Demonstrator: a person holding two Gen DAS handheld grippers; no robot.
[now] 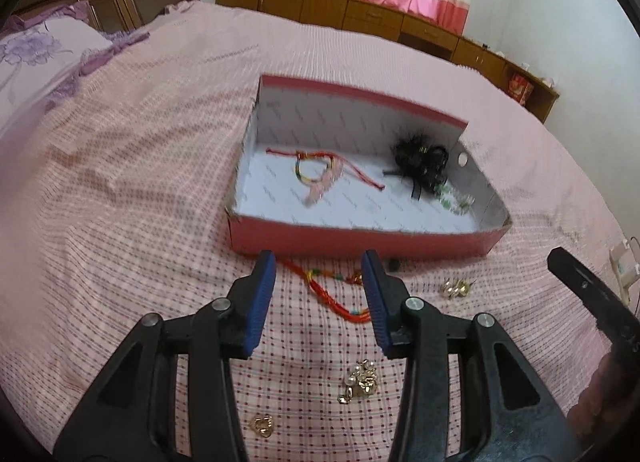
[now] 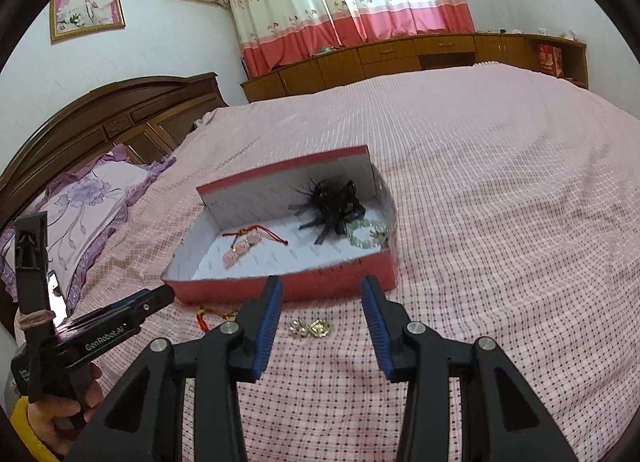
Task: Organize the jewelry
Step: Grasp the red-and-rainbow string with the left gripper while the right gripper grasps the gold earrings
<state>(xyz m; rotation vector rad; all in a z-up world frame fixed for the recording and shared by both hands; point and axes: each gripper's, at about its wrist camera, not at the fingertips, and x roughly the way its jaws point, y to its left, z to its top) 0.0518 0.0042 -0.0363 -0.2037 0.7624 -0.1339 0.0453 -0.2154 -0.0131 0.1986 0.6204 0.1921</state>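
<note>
Collection step under way: my left tongs [image 1: 320,258] hang spread and empty over the red braided cord bracelet [image 1: 340,298], which lies on the pink checked bedspread [image 1: 120,182] just before the shallow red cardboard box [image 1: 360,240] — next, lower and pinch the cord. My right tongs [image 2: 322,286], likewise spread and empty, point at the small gold-and-pearl ornaments [image 2: 310,329]. Room: carved wooden headboard [image 2: 120,114], pink-hemmed curtains [image 2: 352,2].
</note>
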